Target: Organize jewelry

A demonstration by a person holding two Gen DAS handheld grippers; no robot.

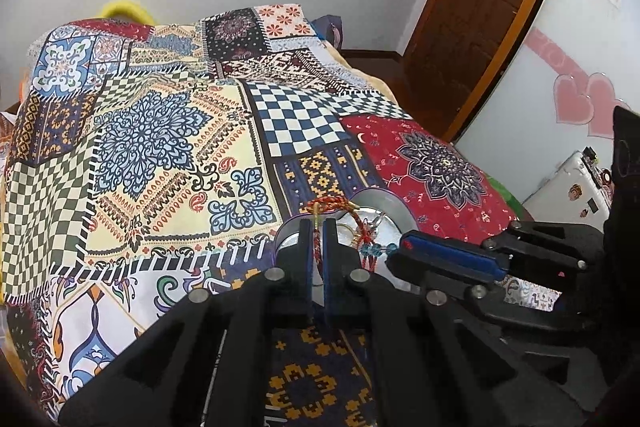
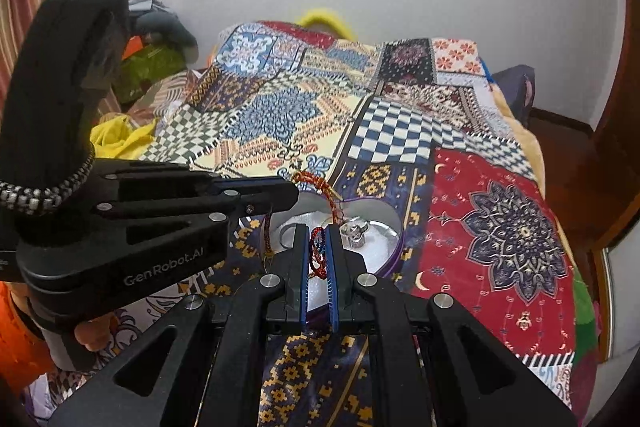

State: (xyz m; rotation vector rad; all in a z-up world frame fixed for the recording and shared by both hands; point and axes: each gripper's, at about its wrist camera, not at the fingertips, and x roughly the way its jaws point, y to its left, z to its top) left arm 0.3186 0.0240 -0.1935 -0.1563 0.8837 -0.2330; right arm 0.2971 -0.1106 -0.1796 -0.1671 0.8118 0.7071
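Observation:
A red and gold braided cord bracelet point(image 1: 332, 205) arches between both grippers above a heart-shaped silver tin point(image 1: 386, 205) on the bed. My left gripper point(image 1: 319, 225) is shut on one end of the cord. My right gripper point(image 2: 319, 233) is shut on the other end point(image 2: 317, 251), which has blue beads. The tin point(image 2: 390, 231) has a white lining and a silver ring point(image 2: 355, 231) inside. The right gripper shows in the left wrist view point(image 1: 404, 247) beside the tin, and the left gripper shows in the right wrist view point(image 2: 288, 193) over the tin's left rim.
A patchwork bedspread point(image 1: 168, 147) covers the bed. A wooden door point(image 1: 480, 7) stands at the right. A white case point(image 1: 568, 187) lies beyond the bed's right edge. Clothes and bags point(image 2: 148, 63) pile up at the bed's left.

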